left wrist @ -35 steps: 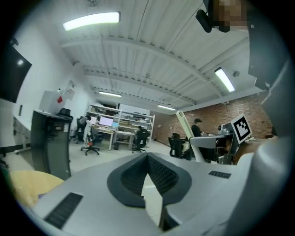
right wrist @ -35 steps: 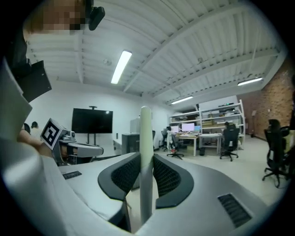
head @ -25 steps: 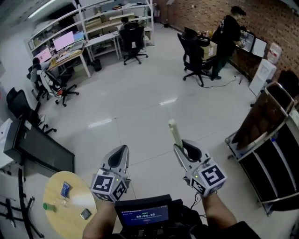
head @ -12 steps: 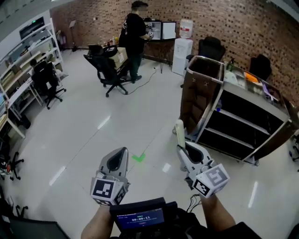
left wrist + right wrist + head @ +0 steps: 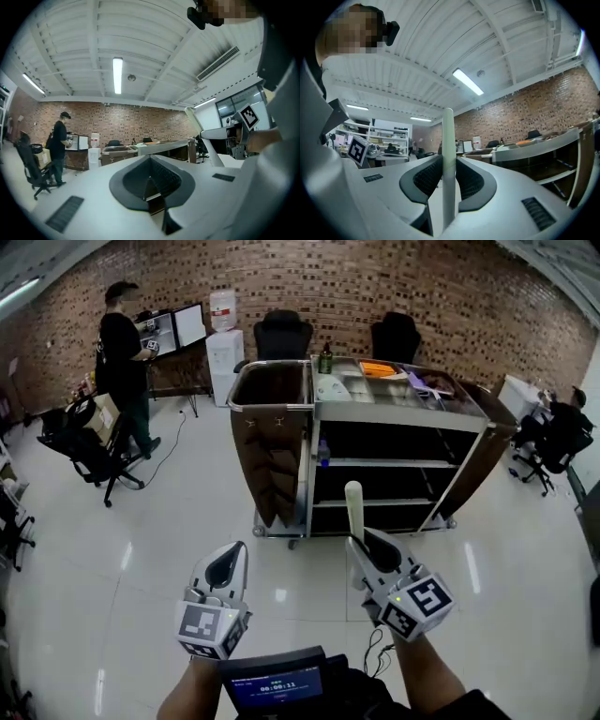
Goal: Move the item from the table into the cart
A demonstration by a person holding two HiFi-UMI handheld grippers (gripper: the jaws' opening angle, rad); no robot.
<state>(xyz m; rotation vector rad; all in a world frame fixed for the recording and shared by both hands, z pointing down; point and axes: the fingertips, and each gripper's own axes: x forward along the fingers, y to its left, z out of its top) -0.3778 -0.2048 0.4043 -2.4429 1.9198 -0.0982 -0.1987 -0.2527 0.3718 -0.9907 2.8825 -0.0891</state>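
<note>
Carry phase: the pale tube (image 5: 353, 507) is held upright, clamped near its lower end between the fingers (image 5: 427, 179) of the right gripper (image 5: 364, 542). The left gripper (image 5: 232, 559) is closed fully on nothing. The cart (image 5: 403, 414) stands ahead, well apart. The grip is to be kept firm during approach. An open shelf (image 5: 394, 465) is judged the easiest target, with the tube tipped level before entry.

Pale cream round stick (image 5: 353, 507): smooth, matt, plastic-like. Light grey right gripper (image 5: 364, 542) and light grey left gripper (image 5: 234, 557): matt plastic shells. The fingers (image 5: 426, 180) are lined with black ribbed pads. Silver metal-framed cart (image 5: 403, 413): dull sheen. Brown side bag (image 5: 272, 451): smooth, leather-like. White floor (image 5: 141, 587): glossy, reflective. Red brick wall (image 5: 422, 287): rough.
</note>
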